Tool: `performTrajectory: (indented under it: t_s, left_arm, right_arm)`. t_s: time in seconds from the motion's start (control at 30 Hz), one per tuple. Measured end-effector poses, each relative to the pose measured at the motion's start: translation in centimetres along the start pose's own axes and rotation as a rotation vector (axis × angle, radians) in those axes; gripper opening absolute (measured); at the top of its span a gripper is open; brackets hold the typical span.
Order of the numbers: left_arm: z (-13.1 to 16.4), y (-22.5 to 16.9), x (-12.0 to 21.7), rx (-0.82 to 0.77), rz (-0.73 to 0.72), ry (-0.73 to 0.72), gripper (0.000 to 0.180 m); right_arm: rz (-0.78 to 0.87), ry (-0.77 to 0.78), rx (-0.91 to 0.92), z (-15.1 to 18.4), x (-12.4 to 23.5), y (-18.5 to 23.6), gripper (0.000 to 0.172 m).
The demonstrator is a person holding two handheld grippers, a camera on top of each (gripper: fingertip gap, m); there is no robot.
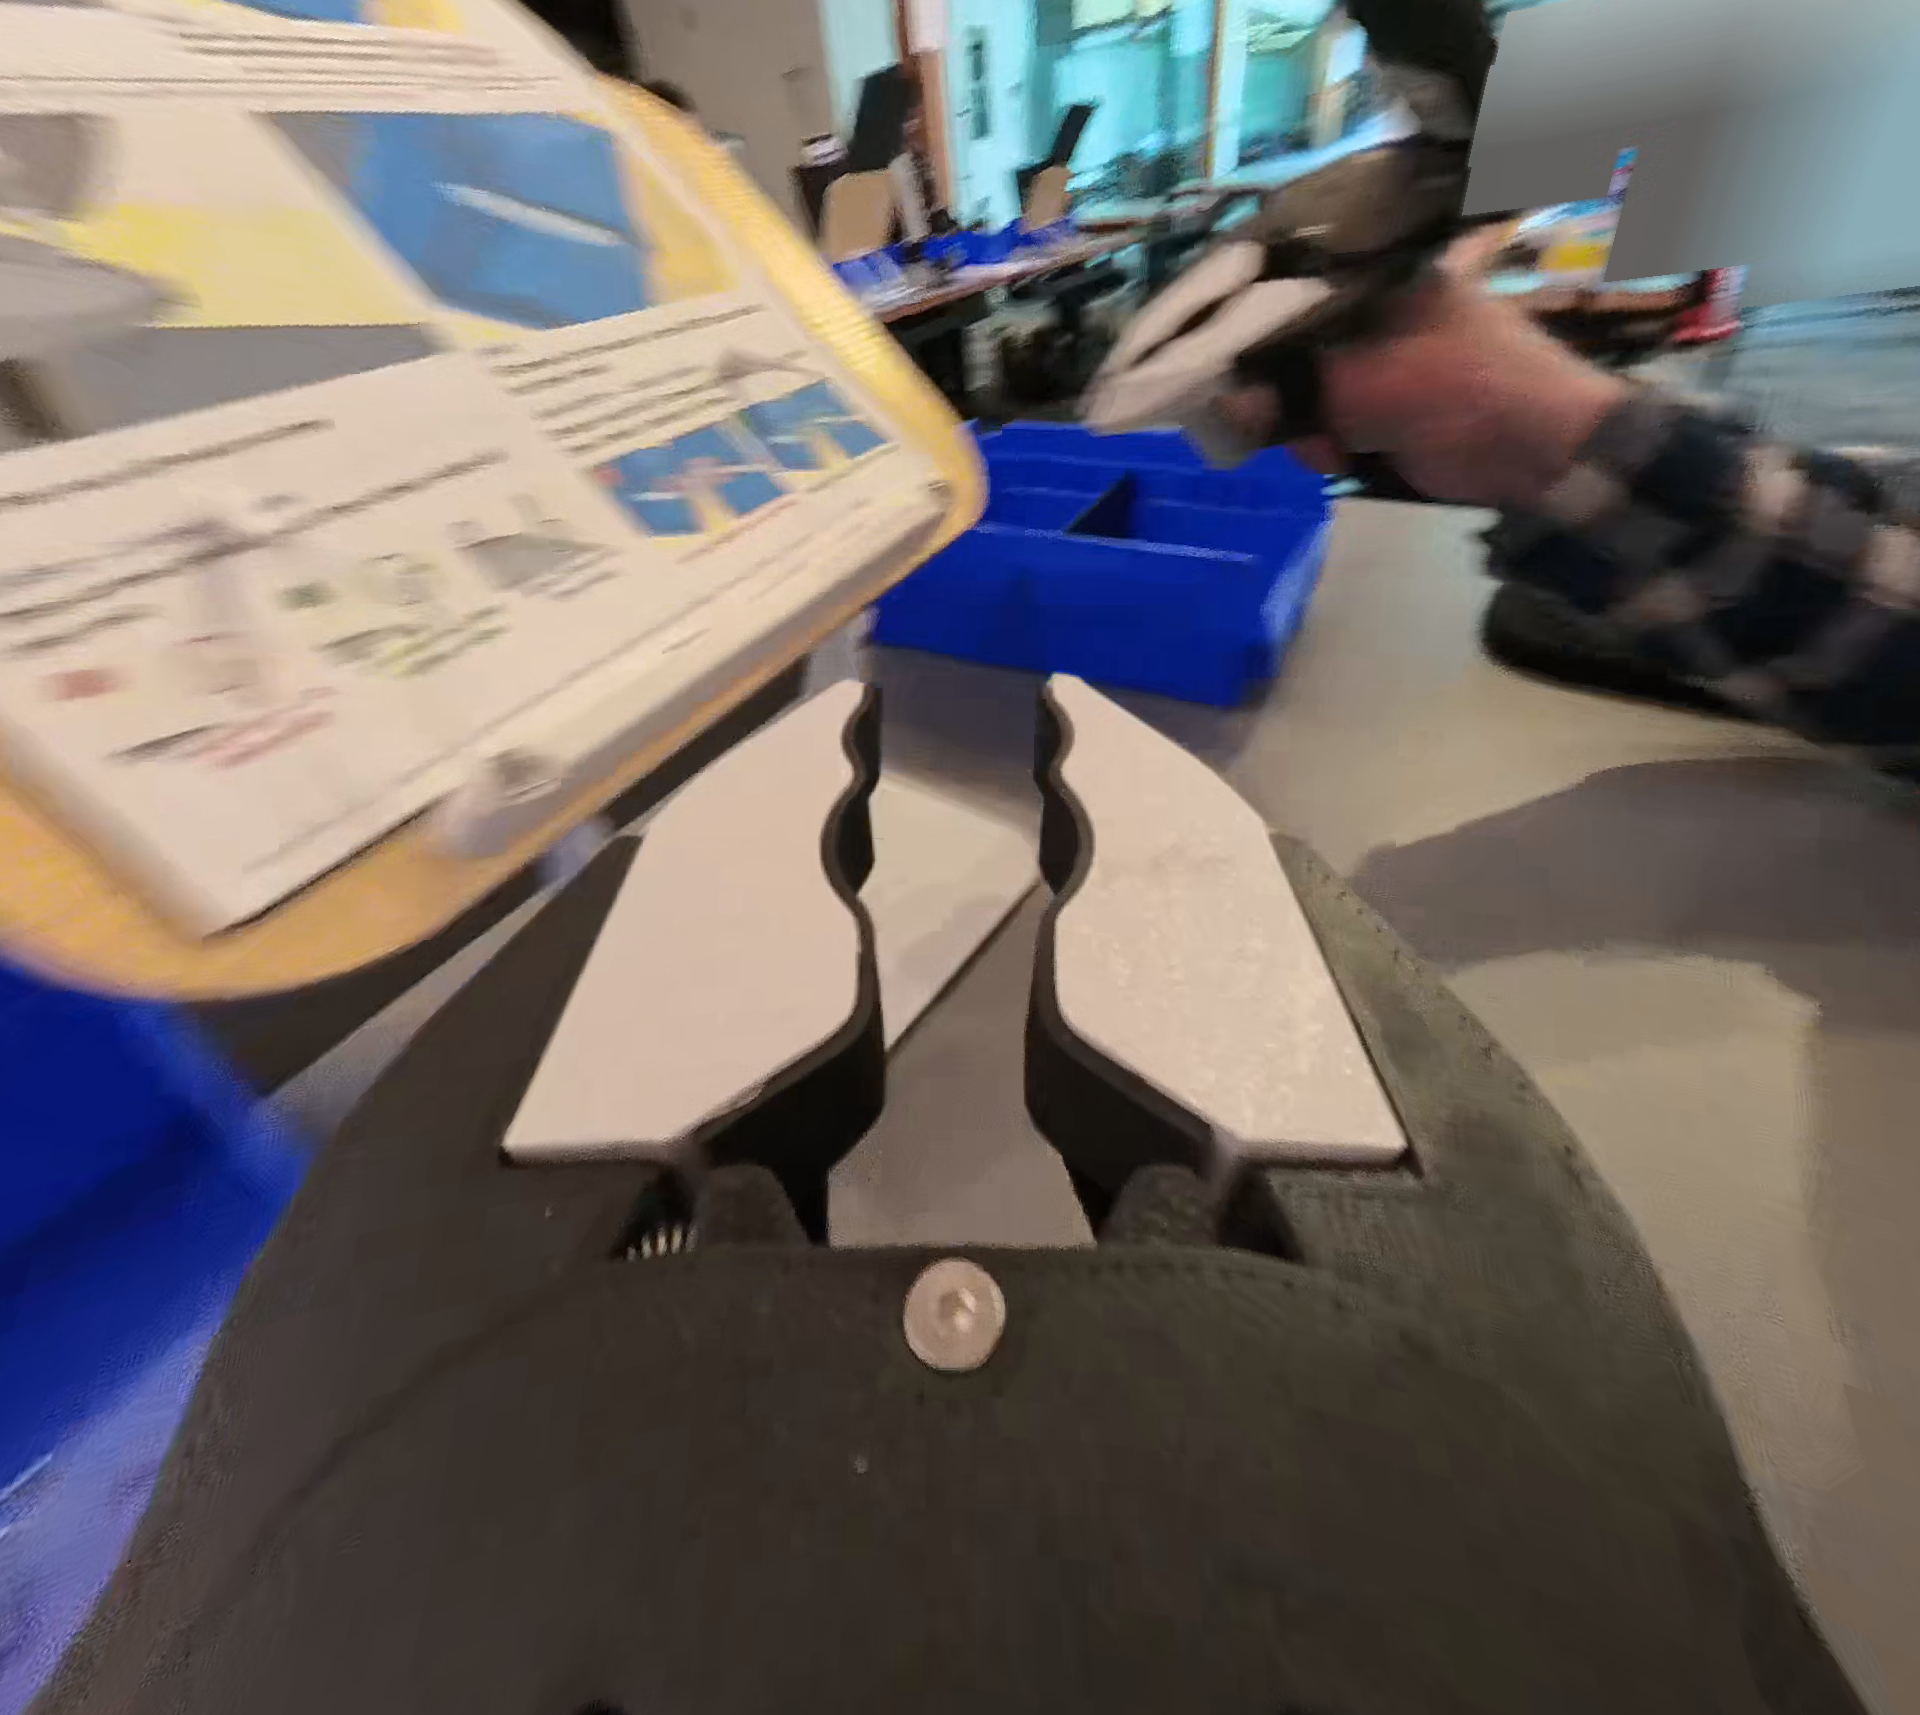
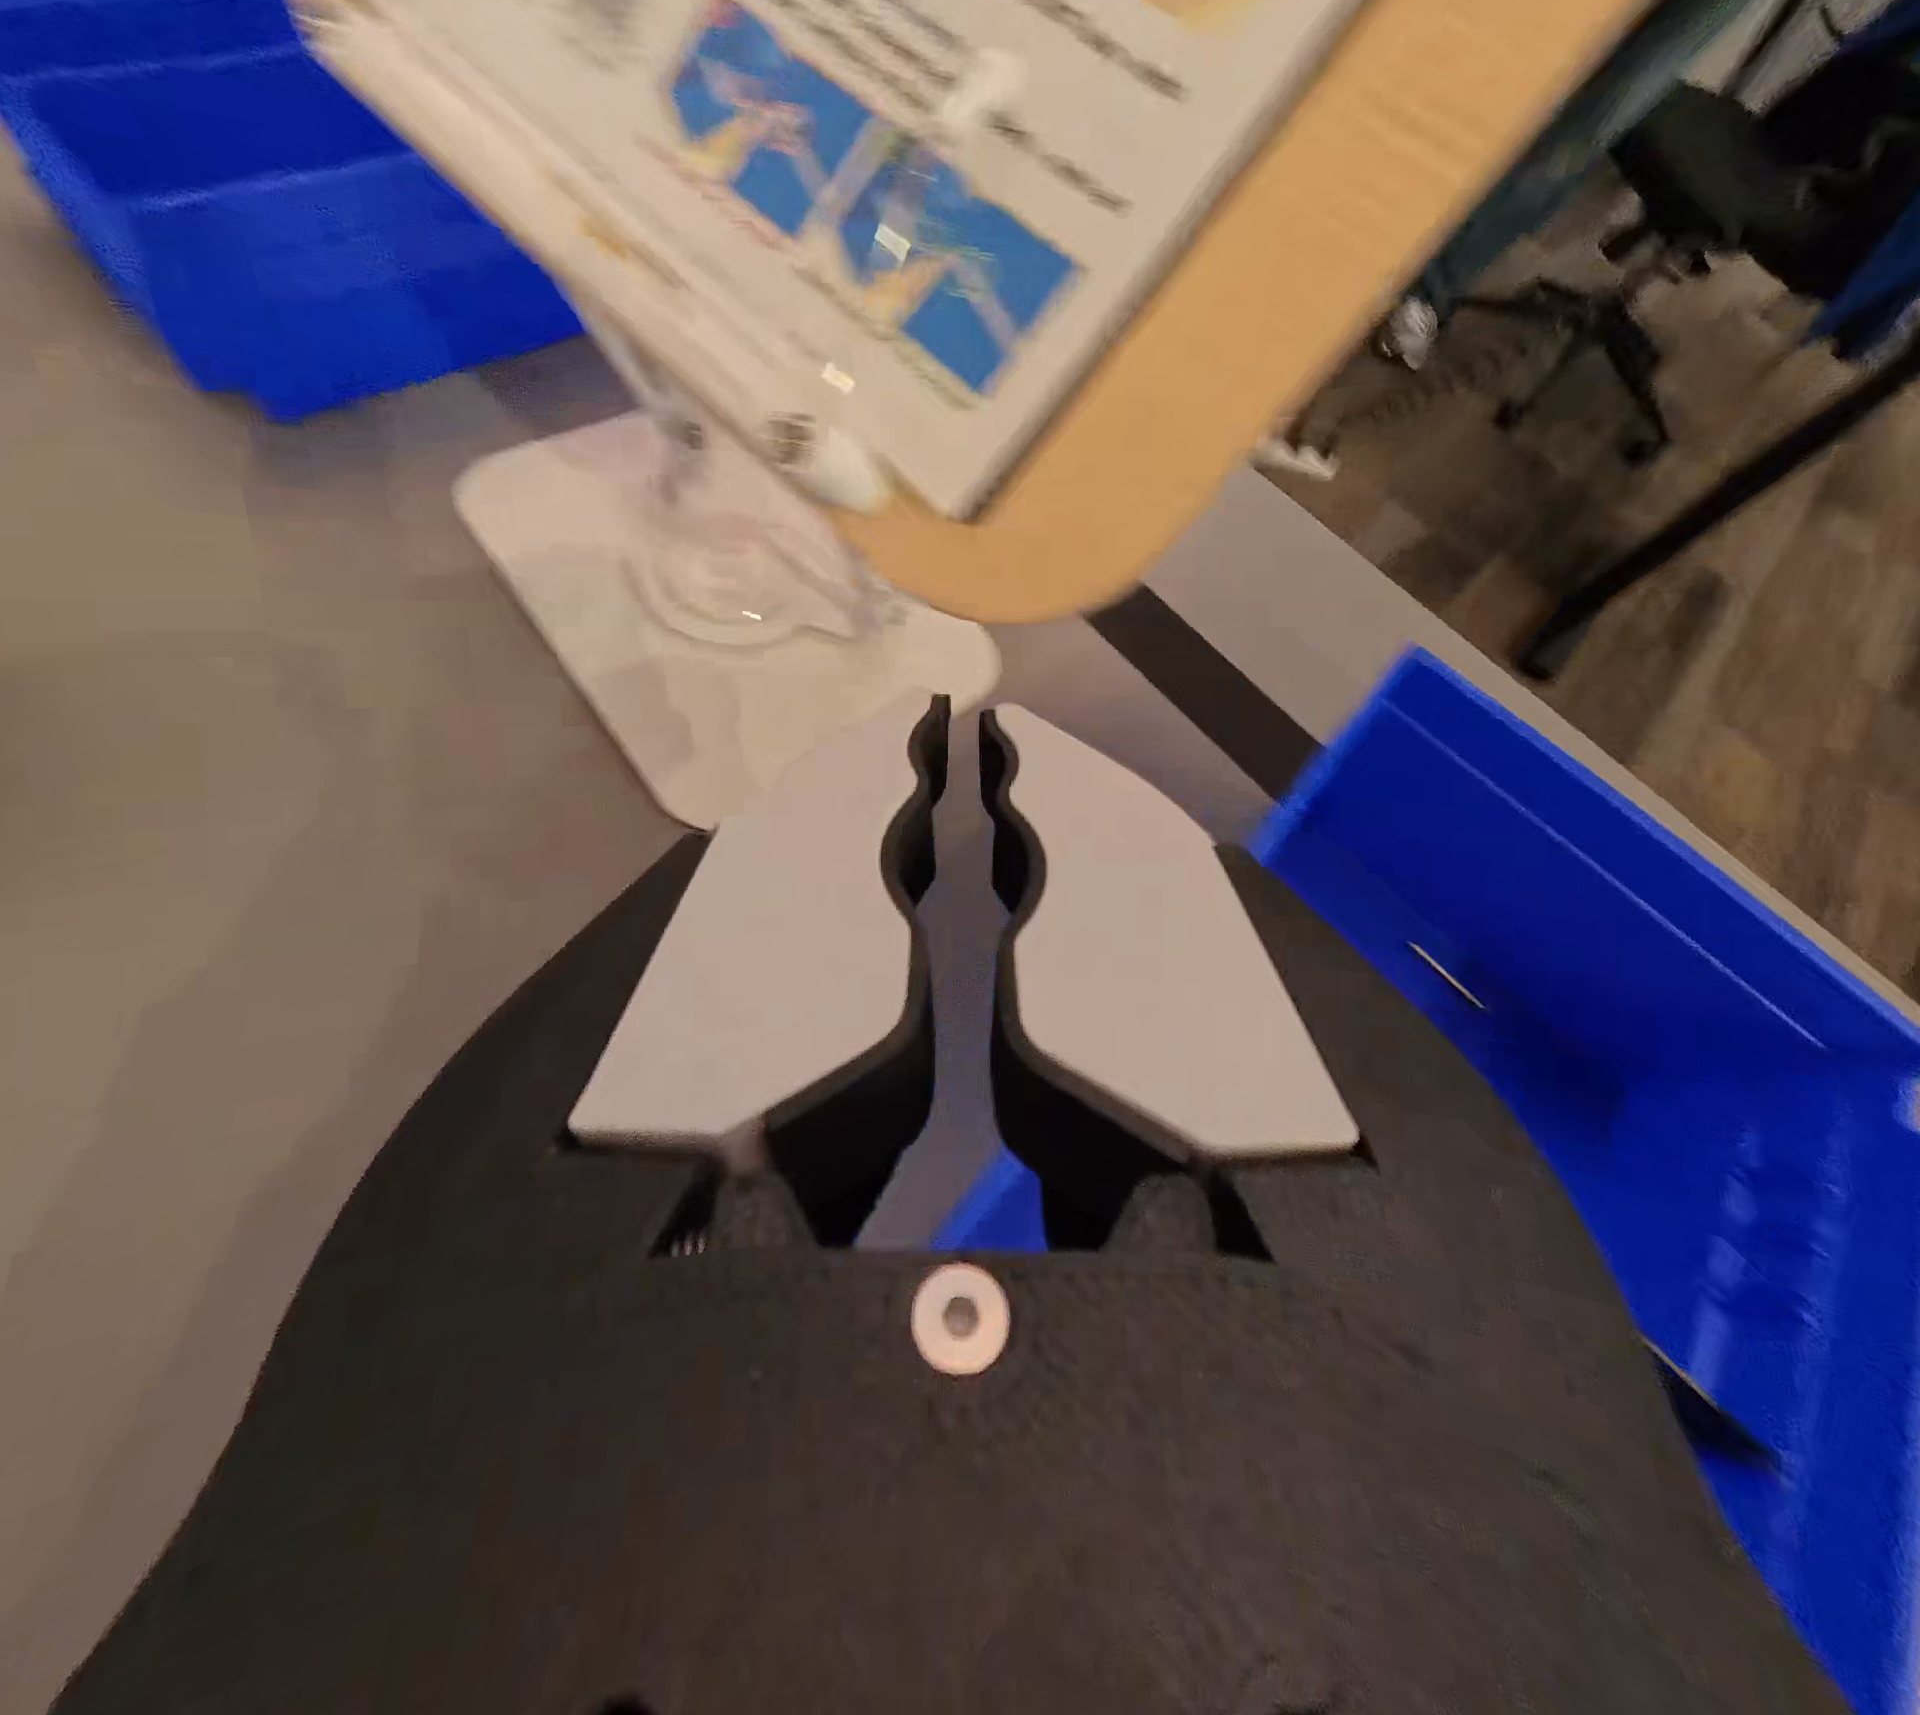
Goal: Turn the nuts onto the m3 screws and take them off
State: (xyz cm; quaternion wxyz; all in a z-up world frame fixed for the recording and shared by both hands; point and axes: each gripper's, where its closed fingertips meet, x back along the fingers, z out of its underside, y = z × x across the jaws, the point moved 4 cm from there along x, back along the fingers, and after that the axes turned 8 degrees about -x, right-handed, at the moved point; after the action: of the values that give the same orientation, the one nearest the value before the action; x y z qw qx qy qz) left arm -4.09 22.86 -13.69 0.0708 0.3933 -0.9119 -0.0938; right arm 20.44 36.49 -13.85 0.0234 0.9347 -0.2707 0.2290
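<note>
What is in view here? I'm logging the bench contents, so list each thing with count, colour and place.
sign: one, white printed sheet on a tan board, tilted above the table on a clear stem.
base: one, white, flat on the table under the sign, just ahead of the right gripper.
far bin: one, blue, divided, on the table ahead of the left gripper.
near bin: one, blue, at the table edge beside the right gripper.
table: one, grey.
chair: one, black, on the floor past the table.
person: one, blurred, in the background.
left gripper: black and grey, jaws apart, nothing between.
right gripper: narrow gap, nothing between.
</note>
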Motion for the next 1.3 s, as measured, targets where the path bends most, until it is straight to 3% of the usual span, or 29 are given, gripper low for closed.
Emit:
performTrajectory:
  t_s: [0.13, 0.27, 0.37, 0.6, 0.77, 0.9, 1.1, 1.3]
  left_arm:
    - [1.1, 6.8, 5.0, -0.030, -0.216, 0.191, 0.029]
    - [4.4, 12.2, 7.6, 0.031, -0.314, 0.419, 0.029]
    - [7.2, 15.1, 7.7, 0.011, -0.330, 0.583, 0.026]
    - [15.6, 19.0, 4.9, 0.170, -0.269, 0.972, 0.030]
    - [19.0, 20.0, 3.3, 0.333, -0.246, 1.081, 0.022]
    - [21.0, 20.4, 3.5, 0.409, -0.269, 1.205, 0.029]
    - [22.3, 20.8, 2.9, 0.498, -0.279, 1.220, 0.025]
    - [22.6, 21.8, 3.1, 0.545, -0.325, 1.214, 0.007]
  right_arm:
    - [-0.142, -0.064, 0.023, 0.9, -1.6, 6.1, 0.002]
    - [-0.256, -0.098, 0.021, 2.6, -4.0, 10.1, 0.000]
    - [-0.303, -0.055, 0.068, 4.3, -5.9, 12.2, 0.000]
    - [-0.366, -0.004, 0.098, 6.7, -7.9, 13.9, 0.000]
    - [-0.382, 0.019, 0.102, 7.7, -8.3, 14.0, 0.000]
    - [-0.398, 0.031, 0.104, 8.0, -8.4, 14.1, 0.000]
    - [-0.403, 0.037, 0.130, 8.2, -8.3, 14.4, 0.000]
    - [-0.408, 0.040, 0.140, 8.2, -8.3, 14.7, 0.000]
